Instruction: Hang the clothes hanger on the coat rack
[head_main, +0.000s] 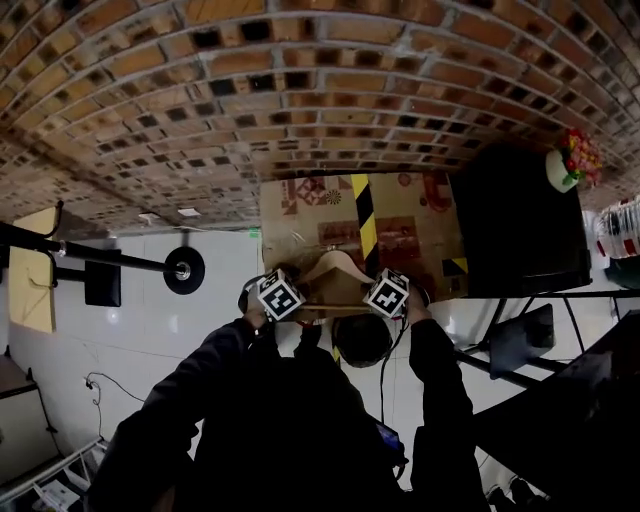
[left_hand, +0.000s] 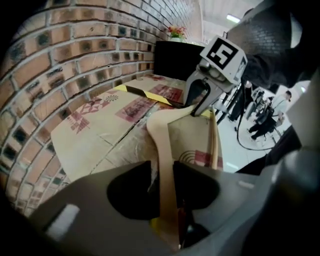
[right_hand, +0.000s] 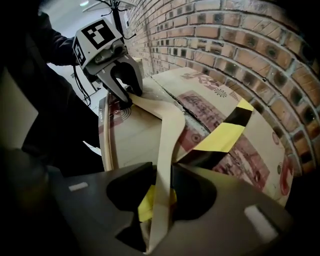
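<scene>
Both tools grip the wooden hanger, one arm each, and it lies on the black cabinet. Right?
Wrong surface: the hanger lies on the cardboard box, per the head view. The left tool and right tool do grip one arm each.

A brick wall (head_main: 300, 80) backs a cardboard box (head_main: 300, 225) and black cabinet (head_main: 515, 220) on pale glossy floor (head_main: 130, 330).

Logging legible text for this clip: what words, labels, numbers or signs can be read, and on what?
No legible words anywhere.
Cardboard box: red printed panels, too blurred to read.
Marker cubes: black-and-white square codes, no letters.
Yellow-black tape: stripes only, no text.
</scene>
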